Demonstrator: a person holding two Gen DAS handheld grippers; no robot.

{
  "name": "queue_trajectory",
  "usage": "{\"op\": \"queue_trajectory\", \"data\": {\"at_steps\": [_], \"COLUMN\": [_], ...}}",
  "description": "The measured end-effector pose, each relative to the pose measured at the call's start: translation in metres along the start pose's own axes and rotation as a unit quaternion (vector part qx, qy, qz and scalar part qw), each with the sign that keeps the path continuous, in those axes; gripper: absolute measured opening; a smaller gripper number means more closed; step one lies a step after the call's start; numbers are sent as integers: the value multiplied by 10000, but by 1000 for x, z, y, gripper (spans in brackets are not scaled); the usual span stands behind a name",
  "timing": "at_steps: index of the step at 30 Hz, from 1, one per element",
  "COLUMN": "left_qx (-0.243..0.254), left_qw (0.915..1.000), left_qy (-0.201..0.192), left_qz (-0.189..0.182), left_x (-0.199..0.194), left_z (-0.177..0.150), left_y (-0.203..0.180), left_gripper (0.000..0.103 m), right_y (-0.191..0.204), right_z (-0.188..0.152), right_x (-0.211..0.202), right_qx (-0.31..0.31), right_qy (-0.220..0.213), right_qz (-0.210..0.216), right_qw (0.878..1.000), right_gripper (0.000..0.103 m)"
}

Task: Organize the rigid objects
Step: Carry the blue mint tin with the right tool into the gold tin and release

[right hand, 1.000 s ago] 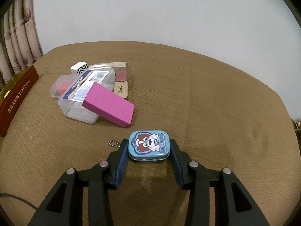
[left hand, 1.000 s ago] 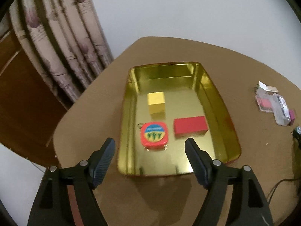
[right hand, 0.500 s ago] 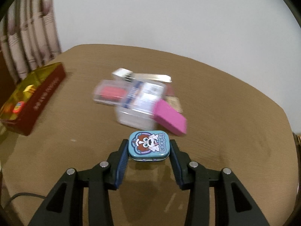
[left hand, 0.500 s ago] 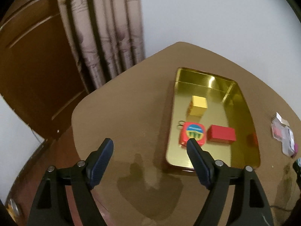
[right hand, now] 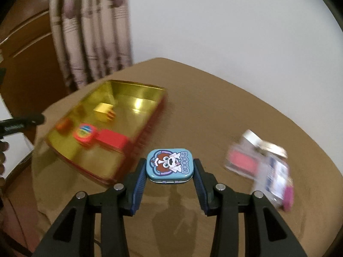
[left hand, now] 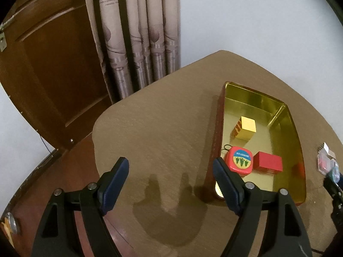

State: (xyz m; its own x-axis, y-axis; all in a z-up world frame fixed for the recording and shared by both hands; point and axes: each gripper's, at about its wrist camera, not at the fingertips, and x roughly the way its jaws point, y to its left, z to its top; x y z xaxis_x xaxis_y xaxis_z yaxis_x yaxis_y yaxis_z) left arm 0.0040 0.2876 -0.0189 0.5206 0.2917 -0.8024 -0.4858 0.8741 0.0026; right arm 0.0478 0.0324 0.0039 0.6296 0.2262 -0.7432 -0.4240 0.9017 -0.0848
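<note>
My right gripper (right hand: pixel 170 168) is shut on a small blue tin with a cartoon dog (right hand: pixel 170 165) and holds it above the table, just right of the gold tray (right hand: pixel 137 87). The tray (left hand: pixel 298 132) holds a yellow block (left hand: pixel 246 127), a red round-cornered tin (left hand: pixel 240 160) and a red block (left hand: pixel 268 163); they also show blurred in the right wrist view. My left gripper (left hand: pixel 171 178) is open and empty, above bare table to the left of the tray.
A pile of clear plastic cases with a pink block (right hand: pixel 270 171) lies on the table to the right, and shows at the left wrist view's right edge (left hand: pixel 328 162). Curtains (left hand: pixel 137 36) and a wooden door (left hand: pixel 47 68) stand behind the round brown table (left hand: pixel 160 124).
My right gripper has carried the blue tin left, from beside the plastic cases to next to the tray. My left gripper has swung left and back, away from the tray.
</note>
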Motion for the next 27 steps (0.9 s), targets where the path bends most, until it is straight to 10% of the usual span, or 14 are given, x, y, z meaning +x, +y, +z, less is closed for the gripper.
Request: {"op": "queue_trajectory", "data": {"at_steps": [11, 27], "left_qx": [-304, -302], "left_qw": [9995, 9995], "left_qy": [40, 113], "left_qz": [28, -18], "left_x": [2, 4], "left_z": [5, 6], "left_y": [15, 13], "left_gripper": [77, 77], "right_y": [85, 82], "right_z": [32, 27], "right_x": [45, 94], "right_qx": [-604, -417], "right_qy": [511, 1167], "right_qz": [435, 348], "right_qw": [9959, 9917], "right_gripper": [42, 43]}}
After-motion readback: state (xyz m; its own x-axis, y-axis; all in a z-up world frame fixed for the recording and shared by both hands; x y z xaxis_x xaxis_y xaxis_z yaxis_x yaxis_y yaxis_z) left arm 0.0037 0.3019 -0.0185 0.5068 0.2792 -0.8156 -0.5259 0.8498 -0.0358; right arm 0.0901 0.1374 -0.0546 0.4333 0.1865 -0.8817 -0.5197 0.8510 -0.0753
